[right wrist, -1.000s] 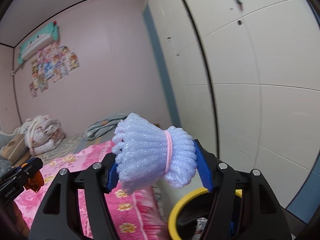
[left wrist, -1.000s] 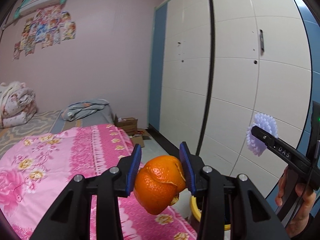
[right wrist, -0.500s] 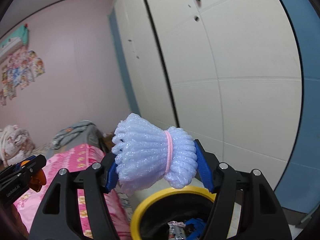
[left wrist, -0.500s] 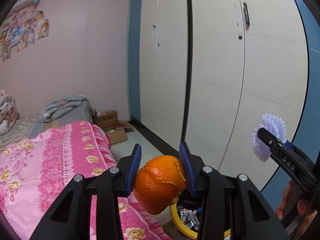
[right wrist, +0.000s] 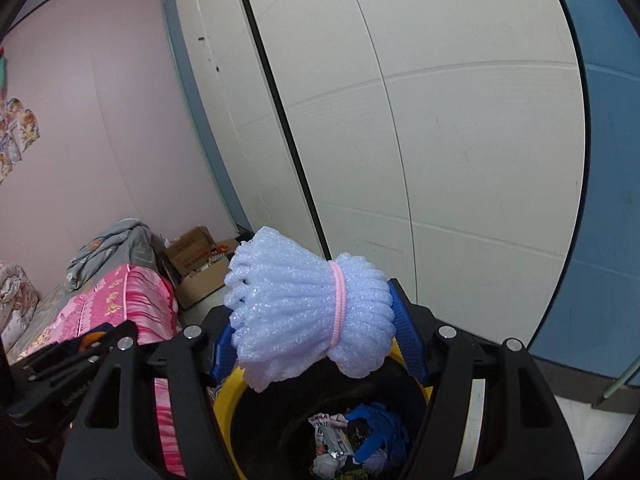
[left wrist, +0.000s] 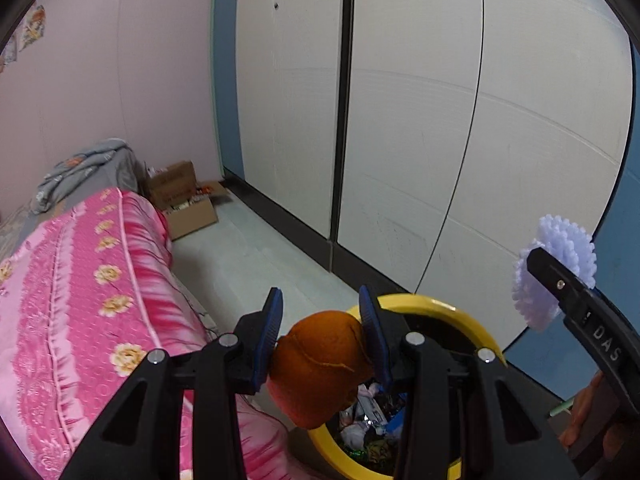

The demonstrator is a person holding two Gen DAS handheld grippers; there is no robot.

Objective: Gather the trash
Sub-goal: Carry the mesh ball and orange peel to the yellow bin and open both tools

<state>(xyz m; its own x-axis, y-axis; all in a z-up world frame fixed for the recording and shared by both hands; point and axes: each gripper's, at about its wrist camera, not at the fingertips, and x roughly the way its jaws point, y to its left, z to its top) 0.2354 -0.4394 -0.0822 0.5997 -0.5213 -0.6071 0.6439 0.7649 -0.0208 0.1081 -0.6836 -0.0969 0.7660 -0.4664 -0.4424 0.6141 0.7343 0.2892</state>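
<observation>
orange peel (left wrist: 320,364) in left tool (left wrist: 322,332)

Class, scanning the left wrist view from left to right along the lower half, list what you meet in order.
Pink floral bedspread → cardboard box → orange peel in the left gripper → yellow bin → white foam net in the right gripper.

An orange peel (left wrist: 320,364), curled into a ball, hangs above the rim of a yellow trash bin (left wrist: 436,308) holding wrappers and scraps. A white foam fruit net (right wrist: 304,316), cinched by a pink band, sits over the bin's opening.
</observation>
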